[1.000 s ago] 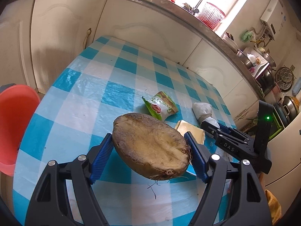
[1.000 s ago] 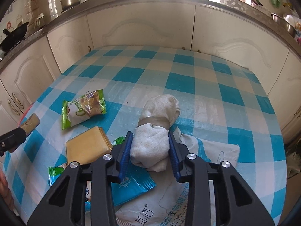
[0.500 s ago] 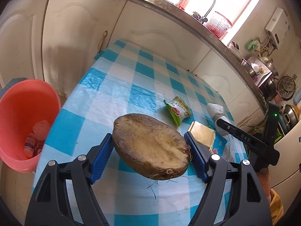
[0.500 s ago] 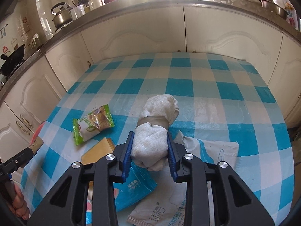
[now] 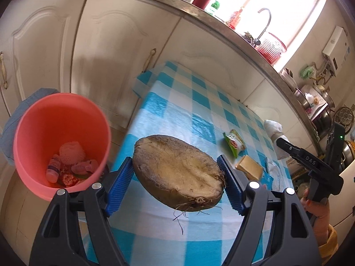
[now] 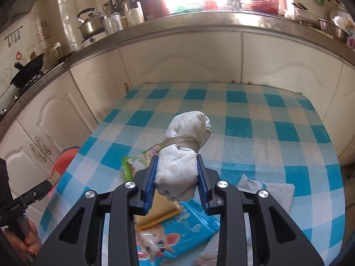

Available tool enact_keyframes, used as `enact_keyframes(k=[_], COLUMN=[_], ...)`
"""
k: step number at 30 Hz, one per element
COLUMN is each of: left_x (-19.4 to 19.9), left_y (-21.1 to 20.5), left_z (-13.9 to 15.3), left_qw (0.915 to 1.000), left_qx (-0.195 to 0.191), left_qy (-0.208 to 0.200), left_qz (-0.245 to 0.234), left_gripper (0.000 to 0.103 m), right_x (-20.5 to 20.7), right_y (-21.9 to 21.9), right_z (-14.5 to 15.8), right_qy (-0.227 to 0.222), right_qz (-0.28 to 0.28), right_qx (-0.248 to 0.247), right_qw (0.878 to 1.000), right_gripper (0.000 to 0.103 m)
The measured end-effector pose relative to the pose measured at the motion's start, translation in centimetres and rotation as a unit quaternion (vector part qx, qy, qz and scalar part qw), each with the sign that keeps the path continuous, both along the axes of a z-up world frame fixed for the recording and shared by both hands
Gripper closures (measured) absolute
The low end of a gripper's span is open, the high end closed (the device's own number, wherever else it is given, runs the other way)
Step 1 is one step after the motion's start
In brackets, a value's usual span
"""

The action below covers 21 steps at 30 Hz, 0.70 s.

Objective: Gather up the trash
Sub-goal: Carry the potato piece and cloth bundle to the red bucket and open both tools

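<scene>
My left gripper [image 5: 175, 186] is shut on a halved brown potato [image 5: 177, 173], cut face up, held above the left edge of the blue checked table [image 5: 199, 115]. A red trash bin [image 5: 60, 137] with several bits of trash inside stands on the floor just left of it. My right gripper [image 6: 176, 186] is shut on a taped white cloth bundle [image 6: 184, 150], lifted above the table [image 6: 266, 133]. The bundle also shows in the left wrist view [image 5: 274, 128].
On the table lie a green snack packet [image 5: 235, 143], a flat tan box [image 5: 249, 168], a blue printed wrapper [image 6: 177, 230] and a white bag [image 6: 268, 190]. Cream cabinets [image 6: 177, 66] and a steel counter stand close behind the table.
My left gripper has carried the potato left and up, so the red bin now fills the left of its view. My right gripper has lifted the cloth bundle higher off the table.
</scene>
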<state>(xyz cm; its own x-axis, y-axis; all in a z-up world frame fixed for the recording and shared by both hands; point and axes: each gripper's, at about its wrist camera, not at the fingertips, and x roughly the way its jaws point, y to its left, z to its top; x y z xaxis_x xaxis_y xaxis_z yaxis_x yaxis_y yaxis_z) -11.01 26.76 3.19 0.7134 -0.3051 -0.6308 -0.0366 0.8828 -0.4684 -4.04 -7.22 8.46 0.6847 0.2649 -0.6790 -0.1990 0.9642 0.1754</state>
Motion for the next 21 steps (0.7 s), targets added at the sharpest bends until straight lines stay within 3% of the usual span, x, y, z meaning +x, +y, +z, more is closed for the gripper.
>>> enact_keyframes(k=[14, 16, 21], left_x=[-2.7, -3.1, -2.9], left_y=[7.9, 9.2, 11.5], left_z=[-0.8, -0.7, -0.4], left_qw=[0.9958, 0.9943, 0.9913], left_qx=[0.000, -0.001, 0.019], left_qy=[0.003, -0.004, -0.027], left_qz=[0.091, 0.106, 0.127], left_gripper=[0.027, 0.034, 0.034], right_x=[0.2, 0.2, 0.2], right_y=[9.5, 11.5, 16.5], right_z=[1.2, 1.1, 0.5], right_qy=[0.032, 0.039, 0.054], right_qz=[0.111, 0.132, 0.183], right_qx=[0.060, 0.062, 0.059], right_qw=[0.991, 0.989, 0.980], right_gripper=[0.069, 0.069, 0.069])
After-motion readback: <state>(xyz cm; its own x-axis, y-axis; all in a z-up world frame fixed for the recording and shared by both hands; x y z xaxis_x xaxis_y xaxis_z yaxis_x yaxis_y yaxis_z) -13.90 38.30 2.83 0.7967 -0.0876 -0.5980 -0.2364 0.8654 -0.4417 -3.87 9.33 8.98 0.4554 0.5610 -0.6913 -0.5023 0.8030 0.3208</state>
